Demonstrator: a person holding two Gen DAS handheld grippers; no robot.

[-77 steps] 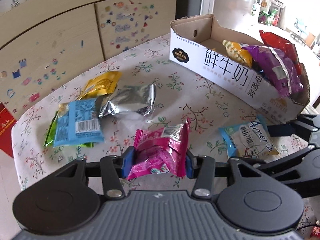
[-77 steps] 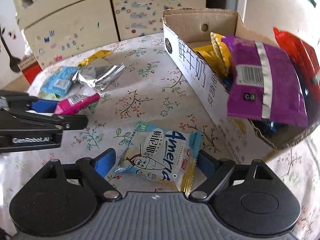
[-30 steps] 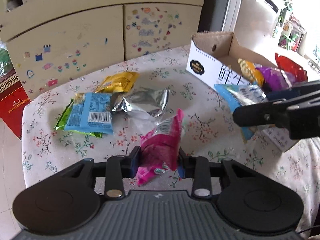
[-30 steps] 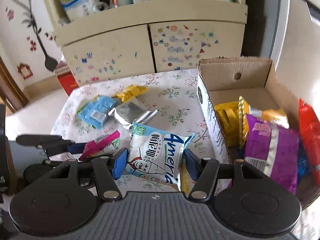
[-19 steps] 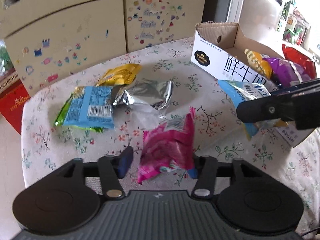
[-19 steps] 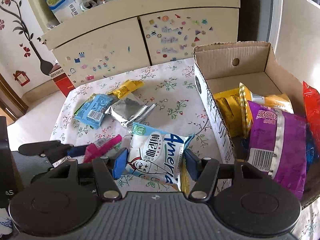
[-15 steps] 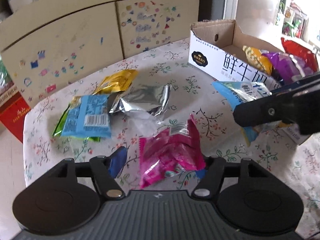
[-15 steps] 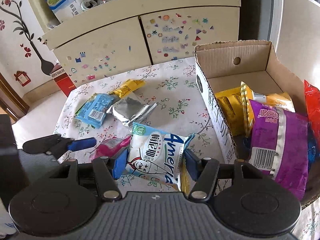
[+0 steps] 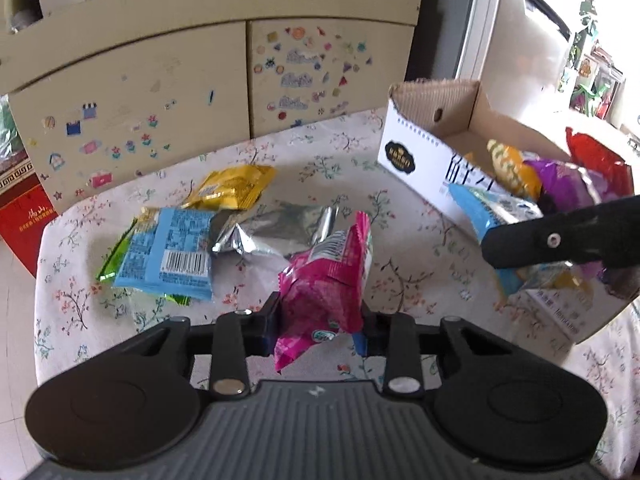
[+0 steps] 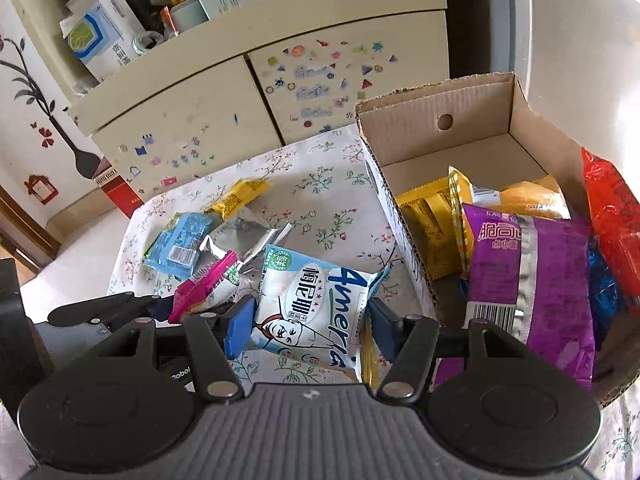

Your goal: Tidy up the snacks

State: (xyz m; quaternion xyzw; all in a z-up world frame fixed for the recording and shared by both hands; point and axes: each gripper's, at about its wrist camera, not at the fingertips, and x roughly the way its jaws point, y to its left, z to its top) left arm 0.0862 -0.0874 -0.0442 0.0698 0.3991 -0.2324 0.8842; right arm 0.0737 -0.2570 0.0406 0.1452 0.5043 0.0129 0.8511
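Note:
My left gripper [image 9: 318, 326] is shut on a pink snack packet [image 9: 326, 280] and holds it above the table. My right gripper [image 10: 310, 322] is shut on a white and blue snack packet [image 10: 316, 300] and holds it beside the near left side of the cardboard box [image 10: 436, 120]. The box holds yellow [image 10: 432, 220], purple [image 10: 532, 280] and red [image 10: 612, 220] packets. The pink packet also shows in the right wrist view [image 10: 208, 280], and the white and blue one in the left wrist view [image 9: 500, 212].
On the floral tablecloth [image 9: 400, 240] lie a silver packet [image 9: 276, 232], a blue packet [image 9: 172, 252] over a green one [image 9: 116, 256], and a yellow packet [image 9: 232, 188]. A stickered cabinet [image 9: 160, 100] stands behind the table.
My left gripper opened for a moment around the pink packet, then shut on it again and lifted it. My right gripper rose with its packet and moved closer to the box.

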